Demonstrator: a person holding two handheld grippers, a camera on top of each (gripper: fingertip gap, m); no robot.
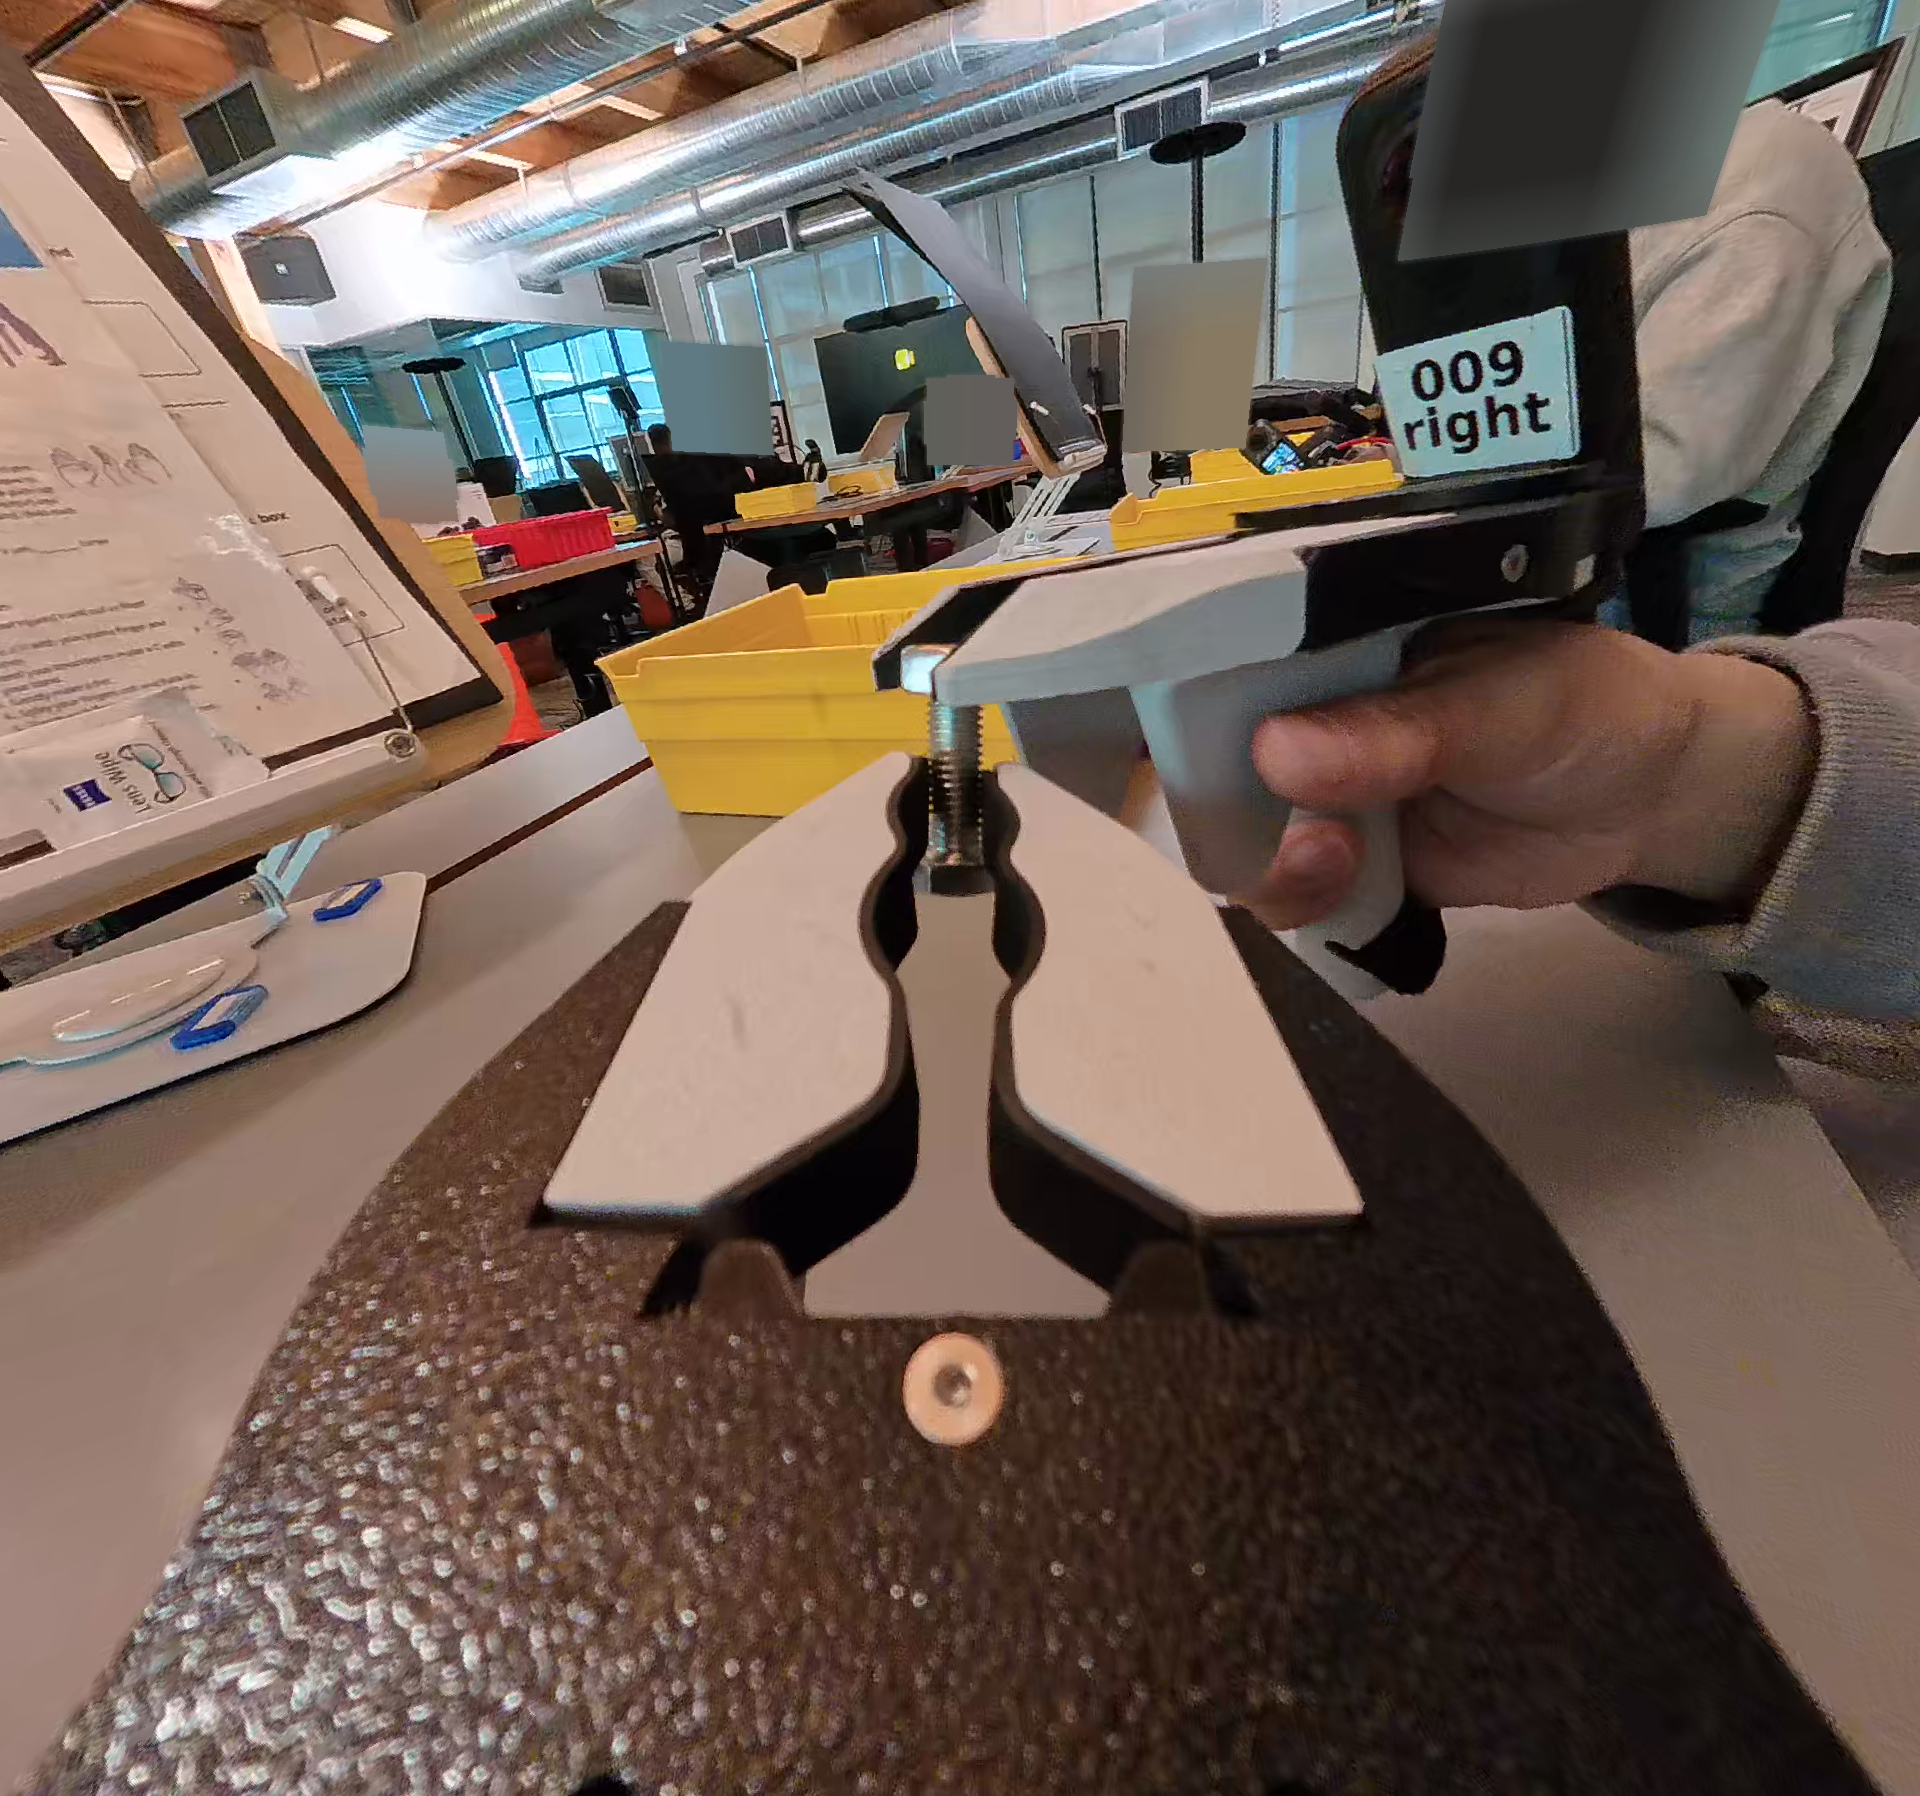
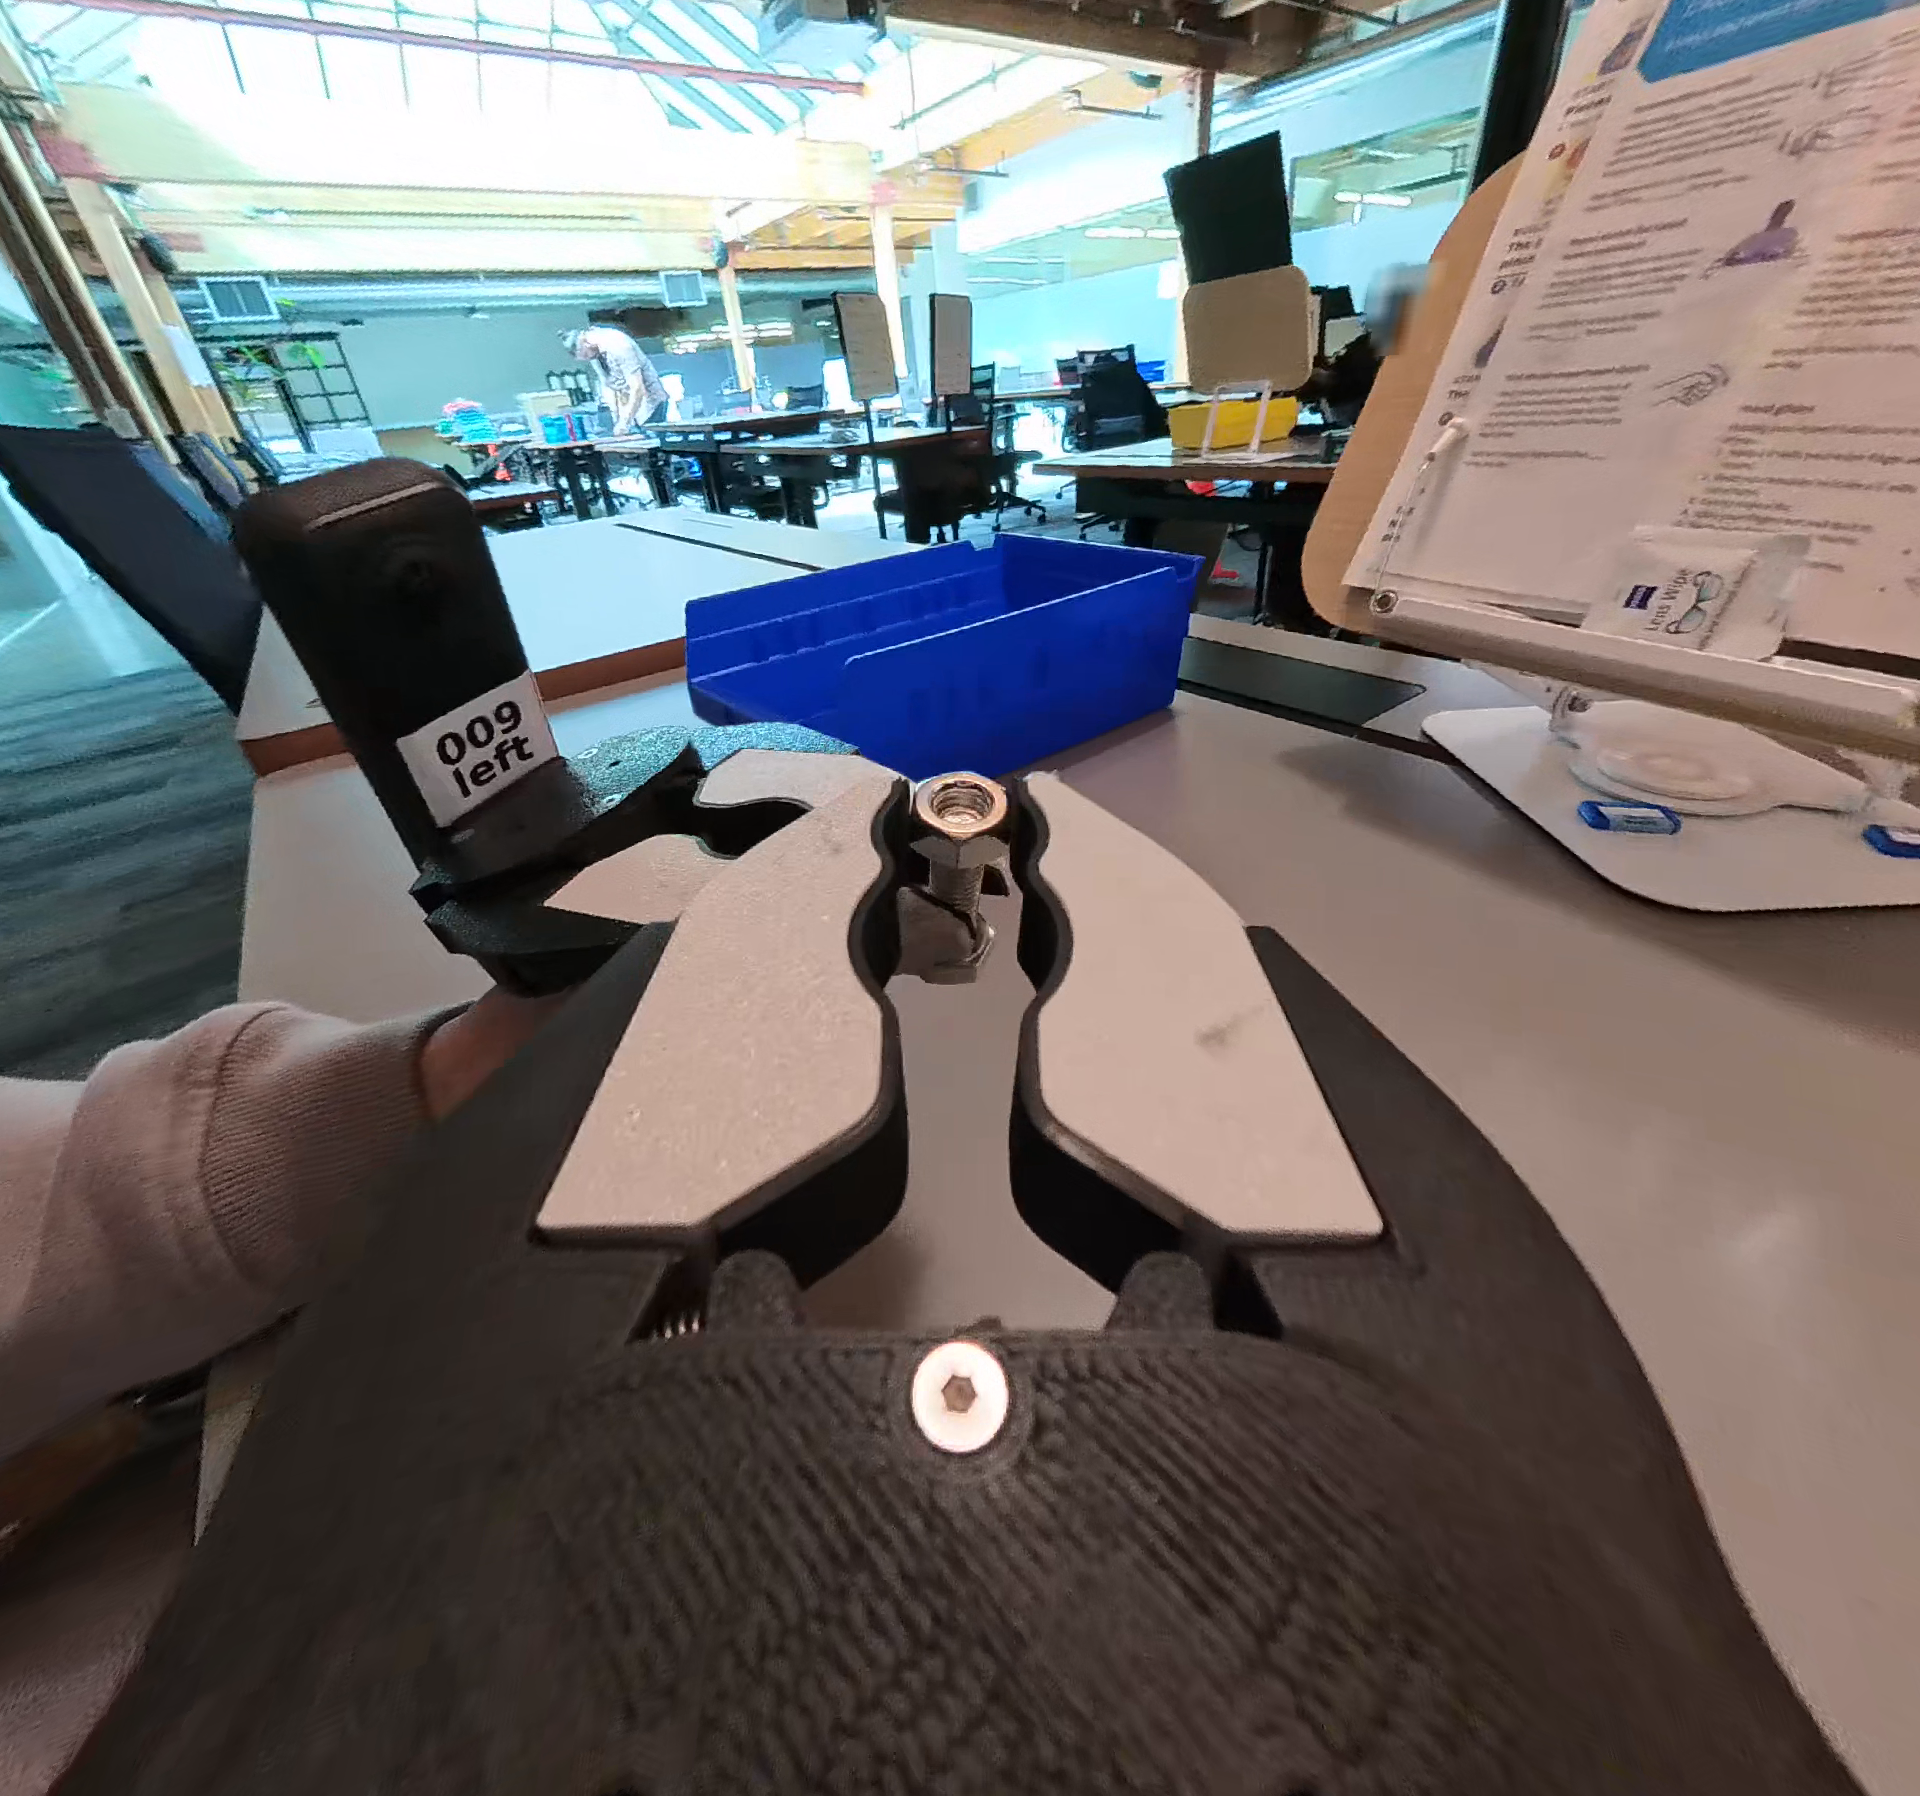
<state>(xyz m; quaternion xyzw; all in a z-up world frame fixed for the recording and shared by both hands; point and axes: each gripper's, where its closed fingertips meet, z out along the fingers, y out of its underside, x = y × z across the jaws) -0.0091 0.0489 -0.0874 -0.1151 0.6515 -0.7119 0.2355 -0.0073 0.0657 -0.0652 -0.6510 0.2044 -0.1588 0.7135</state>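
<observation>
A grey worktop (image 1: 1558, 1071) carries a yellow plastic bin (image 1: 769, 707), a blue plastic bin (image 2: 935, 645) and a tilted board of printed sheets (image 1: 208, 520). Above it a threaded steel bolt (image 1: 956, 801) is held upright, long axis vertical, hexagonal head down. Its shank is pinched by the left gripper (image 1: 954, 811). A hexagonal steel nut (image 2: 958, 816) at the bolt's top end is clamped by the right gripper (image 2: 958, 827).

Bolt (image 1: 954, 790) lower shank and head partly hidden between left gripper (image 1: 954, 811) fingers. Nut (image 2: 958, 816) sides masked by right gripper (image 2: 958, 832) pads. Yellow bin (image 1: 769, 697) right end behind the far gripper. Document stand (image 1: 208, 520) cut off at left edge, print blurred.
</observation>
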